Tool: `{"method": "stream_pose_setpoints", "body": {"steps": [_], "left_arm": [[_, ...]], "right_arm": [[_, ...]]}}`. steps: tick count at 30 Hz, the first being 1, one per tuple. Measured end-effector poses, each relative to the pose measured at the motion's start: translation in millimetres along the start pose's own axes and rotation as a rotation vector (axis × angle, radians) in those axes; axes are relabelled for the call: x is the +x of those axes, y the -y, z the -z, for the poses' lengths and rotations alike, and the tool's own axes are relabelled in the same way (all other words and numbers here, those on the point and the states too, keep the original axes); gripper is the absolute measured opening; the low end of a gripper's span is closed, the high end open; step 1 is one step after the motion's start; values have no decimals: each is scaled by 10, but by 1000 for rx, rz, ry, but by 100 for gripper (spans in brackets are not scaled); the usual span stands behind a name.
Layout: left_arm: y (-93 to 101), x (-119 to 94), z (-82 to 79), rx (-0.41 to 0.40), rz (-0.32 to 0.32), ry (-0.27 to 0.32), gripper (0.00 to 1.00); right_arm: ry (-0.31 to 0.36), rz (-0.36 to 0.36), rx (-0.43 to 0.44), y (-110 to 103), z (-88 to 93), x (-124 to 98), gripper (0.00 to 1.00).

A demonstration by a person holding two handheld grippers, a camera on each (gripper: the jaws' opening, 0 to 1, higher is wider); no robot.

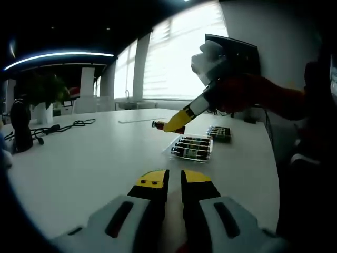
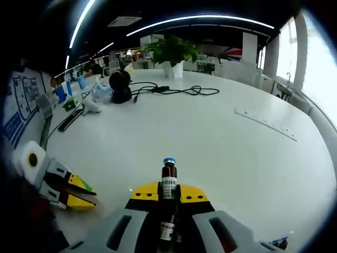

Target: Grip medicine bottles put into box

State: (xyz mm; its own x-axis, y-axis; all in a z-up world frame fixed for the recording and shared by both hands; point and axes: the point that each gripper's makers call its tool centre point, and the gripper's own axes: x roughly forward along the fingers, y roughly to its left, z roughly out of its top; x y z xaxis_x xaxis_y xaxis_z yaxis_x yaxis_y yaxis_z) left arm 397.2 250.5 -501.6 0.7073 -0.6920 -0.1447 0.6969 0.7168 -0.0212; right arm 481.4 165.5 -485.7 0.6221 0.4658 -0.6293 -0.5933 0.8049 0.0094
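- Jaws, right gripper [image 2: 168, 194]: closed on a bottle [image 2: 168, 182], dark glass with a blue cap, label facing the camera, cap pointing forward past the yellow tips.
- Jaws, left gripper [image 1: 174, 182]: nearly together, nothing between them, low over the table [image 1: 95, 158].
- Box [image 1: 192, 147]: clear tray on the table, rows of dark bottles already lying in it; seen in the left gripper view, the held bottle hangs above and just behind it.
- Second pack [image 1: 219, 133]: near the box, contents too small to tell.
- Step in hand, judged: carry and lower.
- Advice: line the bottle up with the rows, lower into a free slot, open only once it rests.
- Risk: knocking bottles already placed.
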Motion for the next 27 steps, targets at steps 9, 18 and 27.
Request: {"method": "stream_pose_setpoints", "body": {"steps": [9, 18, 27], "left_arm": [[2, -2, -1, 1, 1, 0, 4], [0, -7, -2, 1, 2, 2, 4], [1, -9, 0, 3, 2, 1, 4]], "right_arm": [[11, -20, 4, -109, 63, -88, 6], [15, -35, -2, -256, 150, -129, 6], [2, -62, 12, -386, 286, -138, 6]]}}
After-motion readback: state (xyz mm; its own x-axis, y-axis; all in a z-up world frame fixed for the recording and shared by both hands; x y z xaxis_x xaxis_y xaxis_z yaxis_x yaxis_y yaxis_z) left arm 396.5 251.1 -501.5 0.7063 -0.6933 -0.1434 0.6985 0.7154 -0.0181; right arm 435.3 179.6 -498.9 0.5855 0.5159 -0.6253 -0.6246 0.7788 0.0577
